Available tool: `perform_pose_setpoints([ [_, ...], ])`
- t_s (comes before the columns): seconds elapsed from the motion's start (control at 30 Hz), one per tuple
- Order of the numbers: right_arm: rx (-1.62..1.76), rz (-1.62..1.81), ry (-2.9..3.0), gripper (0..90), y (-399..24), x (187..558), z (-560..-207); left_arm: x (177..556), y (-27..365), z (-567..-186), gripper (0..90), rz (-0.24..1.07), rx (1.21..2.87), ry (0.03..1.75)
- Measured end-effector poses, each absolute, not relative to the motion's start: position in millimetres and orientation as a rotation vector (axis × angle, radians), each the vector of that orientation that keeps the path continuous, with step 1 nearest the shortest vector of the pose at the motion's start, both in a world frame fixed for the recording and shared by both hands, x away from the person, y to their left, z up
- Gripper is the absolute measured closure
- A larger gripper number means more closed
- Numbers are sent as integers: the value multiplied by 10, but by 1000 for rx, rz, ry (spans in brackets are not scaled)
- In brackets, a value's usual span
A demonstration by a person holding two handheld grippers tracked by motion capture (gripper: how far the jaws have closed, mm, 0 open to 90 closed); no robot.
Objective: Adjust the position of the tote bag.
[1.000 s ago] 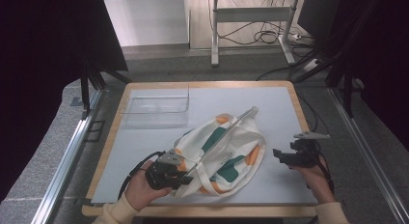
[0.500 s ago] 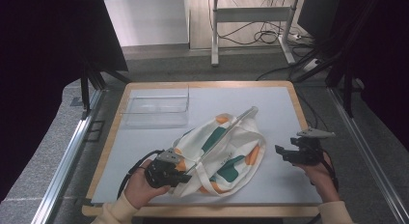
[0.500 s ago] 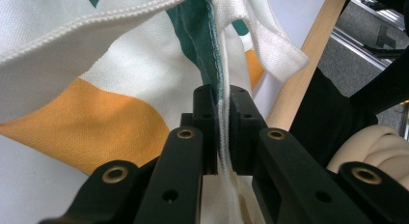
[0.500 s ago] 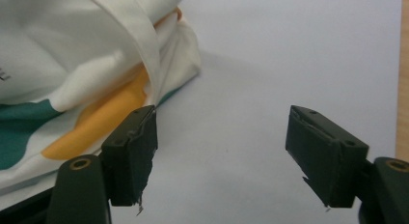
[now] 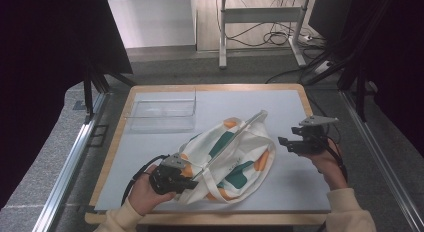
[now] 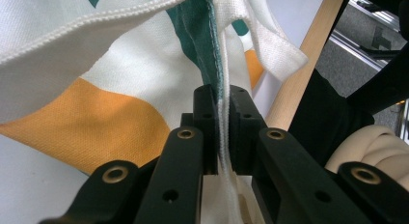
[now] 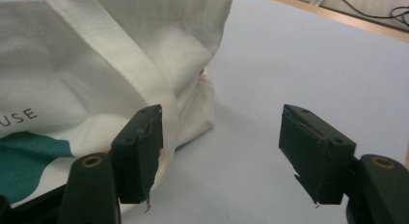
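Note:
A white cloth tote bag (image 5: 235, 152) with green and orange patches lies crumpled on the pale blue mat. At its near left end, my left gripper (image 5: 192, 183) is shut on the bag's stitched edge. The left gripper view has the white hem (image 6: 223, 113) pinched between the pads, with the bag's cloth (image 6: 96, 64) above. My right gripper (image 5: 282, 142) hovers just right of the bag, lifted off the mat. Its jaws have just been closing a little but stand open (image 7: 222, 151) with nothing between them. The bag's side and strap (image 7: 72, 79) lie by its left finger (image 7: 140, 151).
A clear plastic box (image 5: 162, 111) stands at the back left of the mat. A wooden rim (image 5: 210, 88) frames the table. Bare mat (image 5: 295, 192) stretches right of and behind the bag. Metal rails run along both sides.
My right gripper has lifted off the mat and its jaws have narrowed slightly. The left gripper has stayed put on the bag's edge.

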State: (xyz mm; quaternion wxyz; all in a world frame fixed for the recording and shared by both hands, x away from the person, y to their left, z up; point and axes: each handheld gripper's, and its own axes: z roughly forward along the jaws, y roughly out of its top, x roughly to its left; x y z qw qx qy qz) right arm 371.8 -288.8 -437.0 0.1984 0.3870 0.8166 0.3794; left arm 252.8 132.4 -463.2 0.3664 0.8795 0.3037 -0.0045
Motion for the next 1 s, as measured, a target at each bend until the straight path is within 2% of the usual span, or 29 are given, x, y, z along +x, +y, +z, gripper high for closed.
perform_pose_setpoints([
  [0.37, 1106, 1067, 2314, 311, -2716, 3972, -4301, 2524, 1323, -4634, 847, -12, 2265, 777],
  [1.0, 1047, 1050, 2317, 304, -2605, 4152, -4186, 2523, 1322, -4644, 845, -10, 2277, 763],
])
